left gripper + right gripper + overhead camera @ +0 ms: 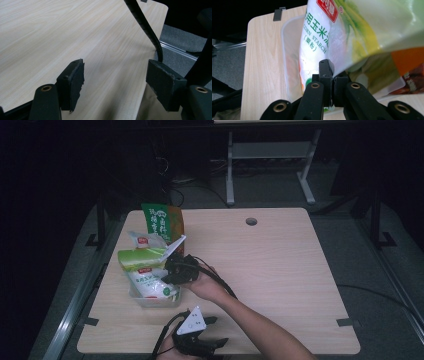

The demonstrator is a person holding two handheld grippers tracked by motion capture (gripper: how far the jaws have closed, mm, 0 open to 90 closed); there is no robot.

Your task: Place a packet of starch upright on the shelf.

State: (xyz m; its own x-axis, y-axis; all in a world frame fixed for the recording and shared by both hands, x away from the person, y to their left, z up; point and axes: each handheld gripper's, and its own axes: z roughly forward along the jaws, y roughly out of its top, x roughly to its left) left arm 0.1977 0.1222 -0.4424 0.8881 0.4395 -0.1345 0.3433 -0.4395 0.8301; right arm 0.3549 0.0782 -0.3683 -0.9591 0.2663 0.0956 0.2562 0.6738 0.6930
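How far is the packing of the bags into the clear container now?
Done: a corn starch bag lies in the clear container. In hand: the right gripper is shut on a yellow-green bag above it. Left: a green-orange bag stands behind; the left gripper waits open.

A light wooden table [280,270] is carrying everything. A round cable hole [251,221] is sitting near its far edge, about midway along. Small dark clips [345,322] are gripping the near edge close to both near corners. A clear plastic tub [150,301] is resting directly on the wood toward the left edge, roughly halfway between the near and far sides, with white and green bags standing in it. Just beyond the tub, a green and orange packet [162,222] is standing upright close to the far left corner. The right half of the top is lying bare, its pale grain running across.
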